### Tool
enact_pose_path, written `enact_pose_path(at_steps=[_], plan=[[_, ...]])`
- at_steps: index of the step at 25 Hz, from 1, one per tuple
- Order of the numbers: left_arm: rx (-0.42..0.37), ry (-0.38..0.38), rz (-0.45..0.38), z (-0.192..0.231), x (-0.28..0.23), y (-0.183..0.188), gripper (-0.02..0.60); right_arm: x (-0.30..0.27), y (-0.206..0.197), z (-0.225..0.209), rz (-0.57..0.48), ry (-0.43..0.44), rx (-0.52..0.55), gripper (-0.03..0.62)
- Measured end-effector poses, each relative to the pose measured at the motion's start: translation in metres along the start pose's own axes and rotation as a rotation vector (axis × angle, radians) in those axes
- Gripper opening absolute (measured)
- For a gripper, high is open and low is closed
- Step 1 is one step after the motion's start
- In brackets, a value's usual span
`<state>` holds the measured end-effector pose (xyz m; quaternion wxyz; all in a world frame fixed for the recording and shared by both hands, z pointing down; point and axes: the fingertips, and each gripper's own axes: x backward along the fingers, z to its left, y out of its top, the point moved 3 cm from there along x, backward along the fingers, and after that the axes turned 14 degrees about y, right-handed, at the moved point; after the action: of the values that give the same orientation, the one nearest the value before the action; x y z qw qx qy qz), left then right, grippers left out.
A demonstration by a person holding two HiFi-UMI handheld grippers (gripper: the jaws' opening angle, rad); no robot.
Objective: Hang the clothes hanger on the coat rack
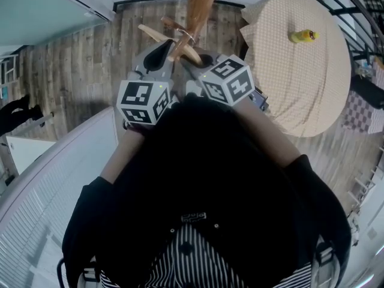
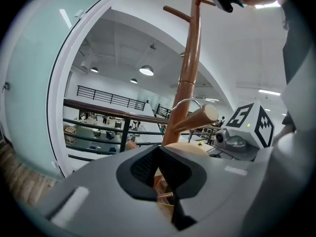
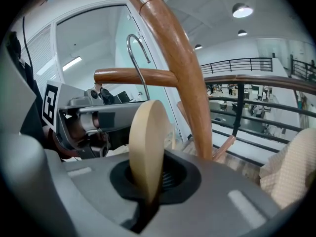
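Upper centre of the head view: the clothes hanger (image 1: 150,32) sits at the coat rack (image 1: 201,5), its wire hook (image 3: 139,68) arched over a peg (image 3: 118,76); contact unclear. Right gripper (image 3: 152,181): jaws shut on the hanger's pale wooden edge. Left gripper (image 2: 163,179): jaws closed on its lower wood. Step in hand, seemingly: seating the hook. Next move calls for settling it onto the peg, then parting both jaws. Cloth-covered table (image 1: 300,77) at upper right.
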<state>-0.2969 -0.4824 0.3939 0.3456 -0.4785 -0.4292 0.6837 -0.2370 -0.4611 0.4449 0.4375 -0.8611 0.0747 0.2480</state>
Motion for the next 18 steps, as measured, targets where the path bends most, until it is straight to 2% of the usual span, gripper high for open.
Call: enact_pose_path(at_steps=[18], plan=[[0.007, 0.004, 0.019, 0.005, 0.006, -0.014, 0.003, -0.028, -0.027, -0.032, 0.095, -0.043, -0.008, 0.002]])
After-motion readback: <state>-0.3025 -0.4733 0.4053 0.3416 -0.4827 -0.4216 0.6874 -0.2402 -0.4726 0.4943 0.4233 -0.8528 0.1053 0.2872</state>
